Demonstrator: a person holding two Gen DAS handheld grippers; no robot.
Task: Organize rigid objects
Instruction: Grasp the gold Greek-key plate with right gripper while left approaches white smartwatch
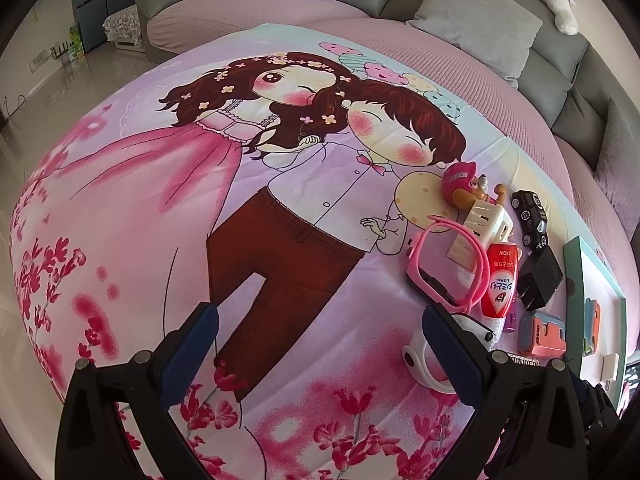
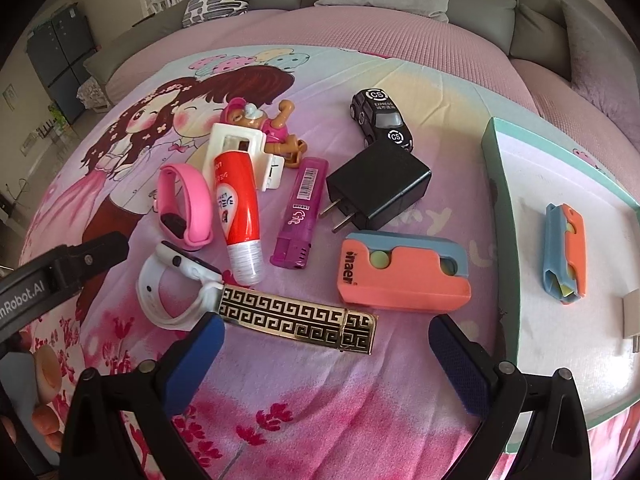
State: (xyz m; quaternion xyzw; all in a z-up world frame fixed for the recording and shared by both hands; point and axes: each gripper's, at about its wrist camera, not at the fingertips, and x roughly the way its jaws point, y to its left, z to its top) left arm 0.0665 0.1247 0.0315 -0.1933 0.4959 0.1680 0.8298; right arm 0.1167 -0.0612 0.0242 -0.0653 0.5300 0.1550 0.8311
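Both tongs spread wide, gripping nothing, above the cartoon-print bed cover.
Right tongs (image 2: 326, 344) hover over the gold patterned bar (image 2: 296, 322); left tongs (image 1: 320, 344) beside the toy pile; 1 orange-blue piece (image 2: 566, 254) lies in the teal tray (image 2: 500, 208).

A printed blanket (image 2: 304, 380) is spread over the pink sofa (image 2: 360, 32). On it are laid a gold patterned bar (image 2: 296, 320), a black charger (image 2: 380, 184), a purple lighter (image 2: 300, 216), a toy car (image 2: 380, 118) and a shallow box (image 2: 500, 184).
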